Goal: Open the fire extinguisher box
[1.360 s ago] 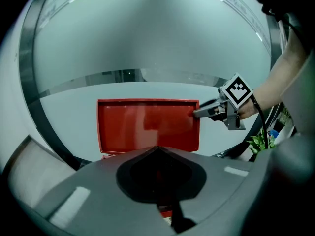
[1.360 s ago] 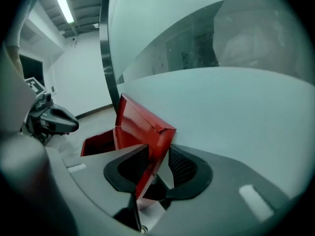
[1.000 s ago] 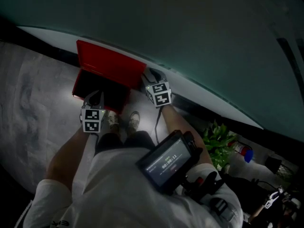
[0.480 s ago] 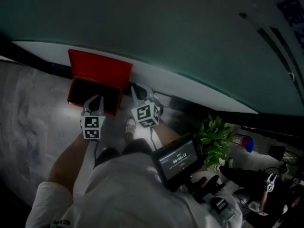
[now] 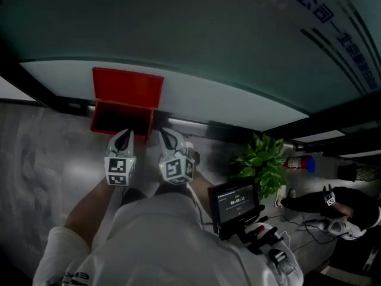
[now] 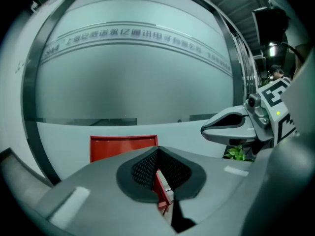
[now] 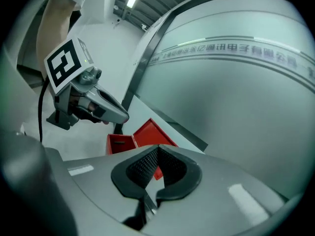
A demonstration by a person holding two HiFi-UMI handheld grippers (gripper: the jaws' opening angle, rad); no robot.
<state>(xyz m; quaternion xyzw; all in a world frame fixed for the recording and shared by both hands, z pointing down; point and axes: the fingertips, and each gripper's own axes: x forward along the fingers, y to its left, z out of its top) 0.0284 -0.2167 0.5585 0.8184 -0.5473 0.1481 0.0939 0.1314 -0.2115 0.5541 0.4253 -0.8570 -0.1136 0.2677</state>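
Standing open against the wall (image 5: 226, 46), long side along it, the fire extinguisher box (image 5: 122, 119) lies straight ahead of the left hand-held gripper (image 5: 123, 137), pressed together and empty. The right hand-held gripper (image 5: 167, 138), jaws just closed on nothing, sits farther right.

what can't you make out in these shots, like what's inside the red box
- Inside of the red box: head view, too dark below the raised lid; no telling if an extinguisher is there.
- Box body: left gripper view, mostly hidden by the left gripper, jaws together.
- Wall lettering: head view, cut off by the top edge.
- Red-and-blue object beside the plant: too small.
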